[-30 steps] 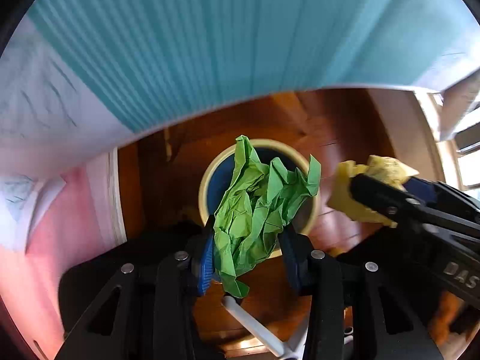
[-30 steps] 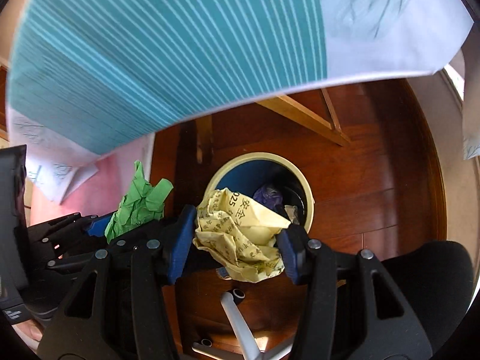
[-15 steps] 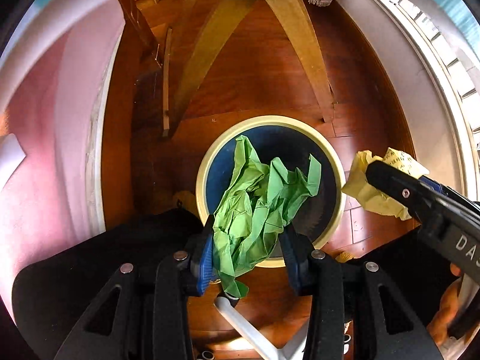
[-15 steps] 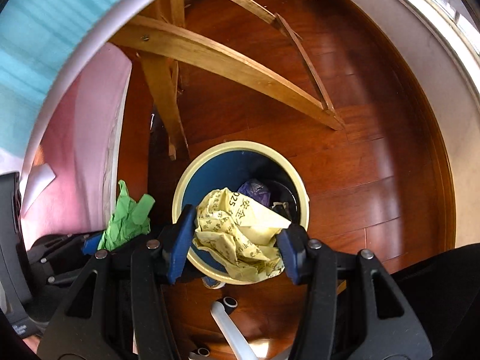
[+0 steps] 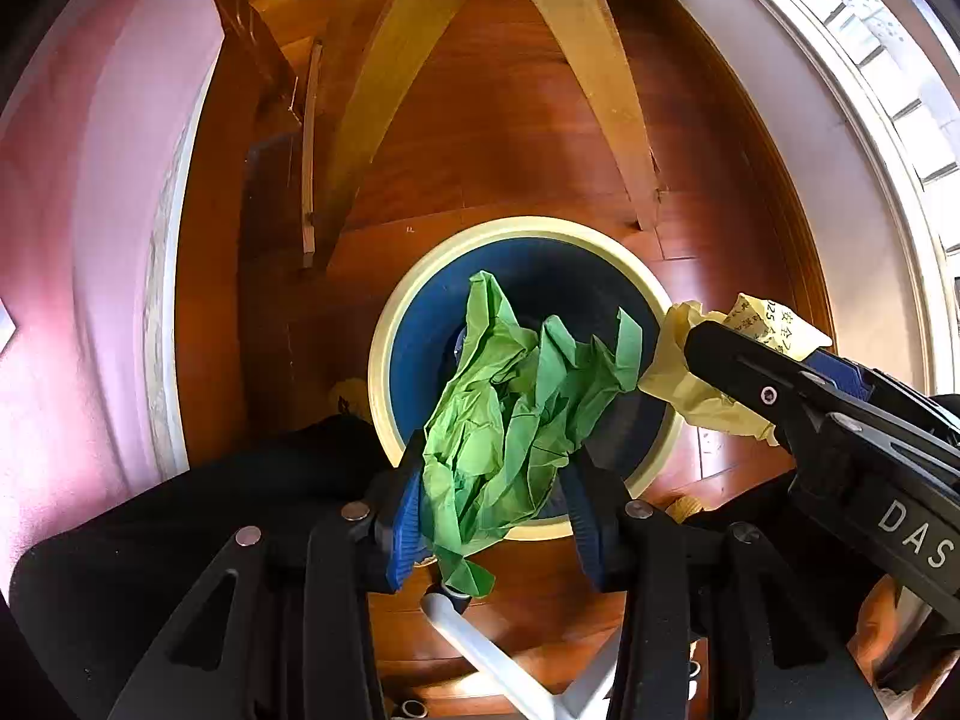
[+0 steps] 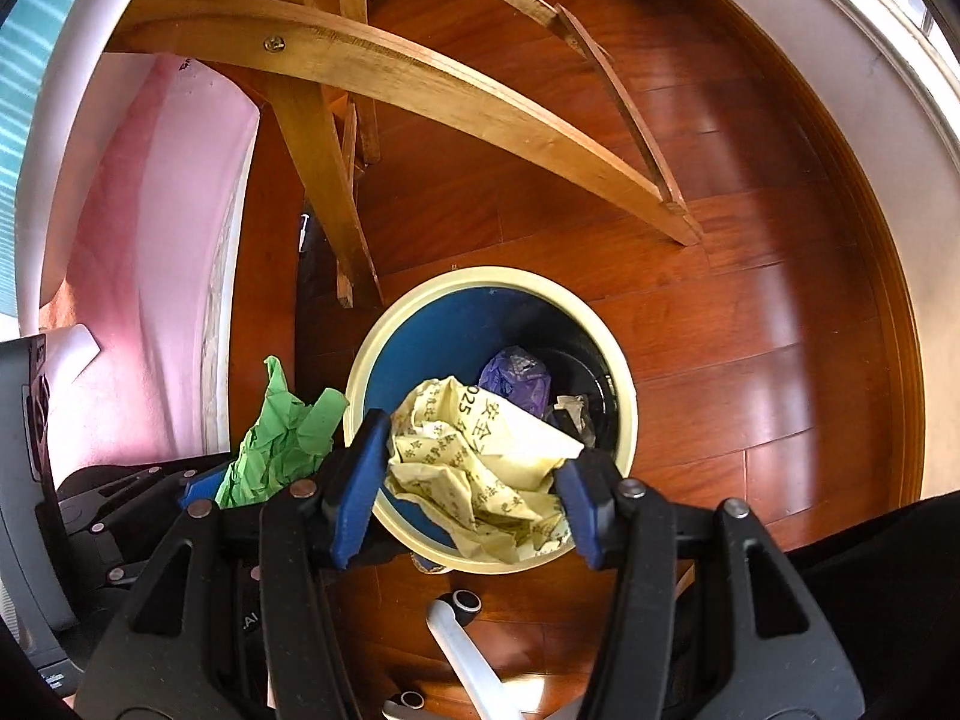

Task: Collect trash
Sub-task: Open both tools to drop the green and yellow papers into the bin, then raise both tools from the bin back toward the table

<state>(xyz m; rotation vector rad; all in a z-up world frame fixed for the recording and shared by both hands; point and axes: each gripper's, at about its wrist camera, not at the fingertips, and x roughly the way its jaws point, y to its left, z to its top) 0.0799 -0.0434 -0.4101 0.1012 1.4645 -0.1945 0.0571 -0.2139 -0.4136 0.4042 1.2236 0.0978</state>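
Floor (image 6: 750,192): reddish-brown wooden boards, glossy, with light patches of glare.
Bin (image 6: 626,420): round, cream rim, dark blue inside, standing upright on the floor; purple and grey scraps visible within.
Wooden frame (image 6: 420,84): pale timber legs and cross-braces, feet resting on the floor just behind the bin.
Chair base (image 6: 462,660): white spoke with a castor, on the floor nearest the camera.
Skirting (image 5: 852,138): white, curving along the floor's right edge.

Both wrist views look steeply down, close above the shared bin (image 5: 384,360) (image 6: 624,414) on the wooden floor (image 5: 516,138).
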